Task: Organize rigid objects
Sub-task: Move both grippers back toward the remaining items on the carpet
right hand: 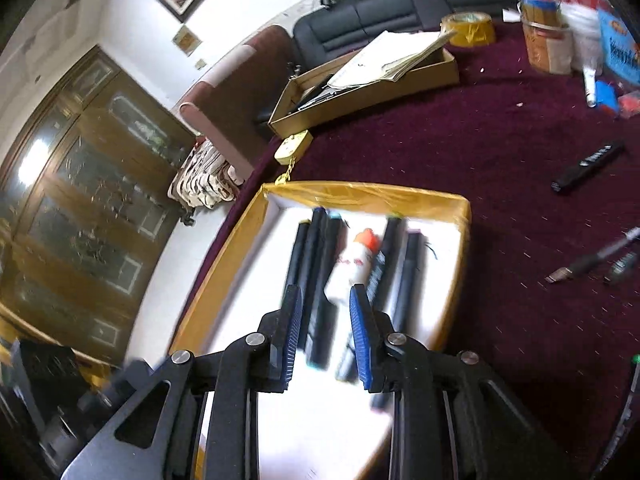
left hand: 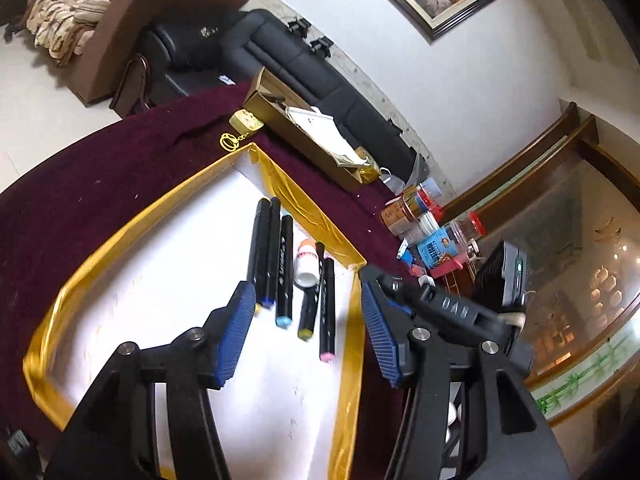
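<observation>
Left wrist view: your left gripper (left hand: pixel 308 336) hangs over the shallow white tray with gold-taped rim (left hand: pixel 132 216), its blue-ribbed jaws standing well apart with nothing between the pads. Contents of the tray: a row of black marker pens (left hand: pixel 276 264) lying side by side, end caps blue, light blue, yellow and pink; one small white bottle with an orange cap (left hand: pixel 306 262) among them, touching its neighbours. The tray sits on a dark maroon cloth-covered table (left hand: pixel 100 168). Beyond it: an open brown cardboard box holding papers (left hand: pixel 316 140), a gold keychain (left hand: pixel 232 142), a cluster of jars and packets (left hand: pixel 424 224). Right wrist view, blurred: your right gripper (right hand: pixel 325 340) is over the same tray (right hand: pixel 224 264), jaws only narrowly parted, gripping nothing; the markers (right hand: pixel 320 256) and the white bottle (right hand: pixel 356 260) lie below and beyond the fingertips. Outside the tray, on the maroon cloth (right hand: pixel 500 160): one loose black marker (right hand: pixel 588 168) well apart to the right, a slim pen (right hand: pixel 592 260) nearer the edge, a roll of gold tape (right hand: pixel 468 28) by the cardboard box (right hand: pixel 360 92).
</observation>
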Available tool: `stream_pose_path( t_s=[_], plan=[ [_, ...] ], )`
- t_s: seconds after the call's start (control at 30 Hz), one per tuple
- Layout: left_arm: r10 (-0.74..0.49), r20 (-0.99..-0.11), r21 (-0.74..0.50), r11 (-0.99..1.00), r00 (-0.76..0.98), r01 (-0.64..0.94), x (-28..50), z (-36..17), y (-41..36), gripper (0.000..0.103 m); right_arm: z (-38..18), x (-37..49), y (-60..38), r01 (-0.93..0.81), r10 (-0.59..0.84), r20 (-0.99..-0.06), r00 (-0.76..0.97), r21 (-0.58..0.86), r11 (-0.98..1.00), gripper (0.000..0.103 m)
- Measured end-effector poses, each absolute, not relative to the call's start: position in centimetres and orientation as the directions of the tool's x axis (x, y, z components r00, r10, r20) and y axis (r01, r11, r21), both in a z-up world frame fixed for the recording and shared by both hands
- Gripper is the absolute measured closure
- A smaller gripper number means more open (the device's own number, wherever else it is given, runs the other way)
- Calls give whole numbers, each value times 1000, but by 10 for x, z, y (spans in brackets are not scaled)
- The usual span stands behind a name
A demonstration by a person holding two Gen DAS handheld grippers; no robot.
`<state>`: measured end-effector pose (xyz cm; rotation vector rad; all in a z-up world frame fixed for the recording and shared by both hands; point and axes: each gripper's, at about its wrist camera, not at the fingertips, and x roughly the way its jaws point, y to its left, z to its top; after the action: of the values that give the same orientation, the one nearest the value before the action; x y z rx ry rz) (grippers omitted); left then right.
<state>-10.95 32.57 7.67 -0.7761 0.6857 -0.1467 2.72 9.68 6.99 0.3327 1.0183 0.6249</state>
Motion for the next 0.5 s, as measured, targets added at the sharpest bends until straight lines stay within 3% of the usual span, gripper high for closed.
stream_pose_path(
  t_s=[0.27, 0.5],
  plan=[
    [-336, -551, -575, 816, 764, -56, -123, 95, 277, 47, 72, -13, 22, -334, 611, -645, 459, 512, 791, 81],
    [-443, -582, -526, 844, 682, 100, -118, 94, 199, 47, 58, -39, -101, -165, 500, -639, 585, 510, 844, 73]
  ],
)
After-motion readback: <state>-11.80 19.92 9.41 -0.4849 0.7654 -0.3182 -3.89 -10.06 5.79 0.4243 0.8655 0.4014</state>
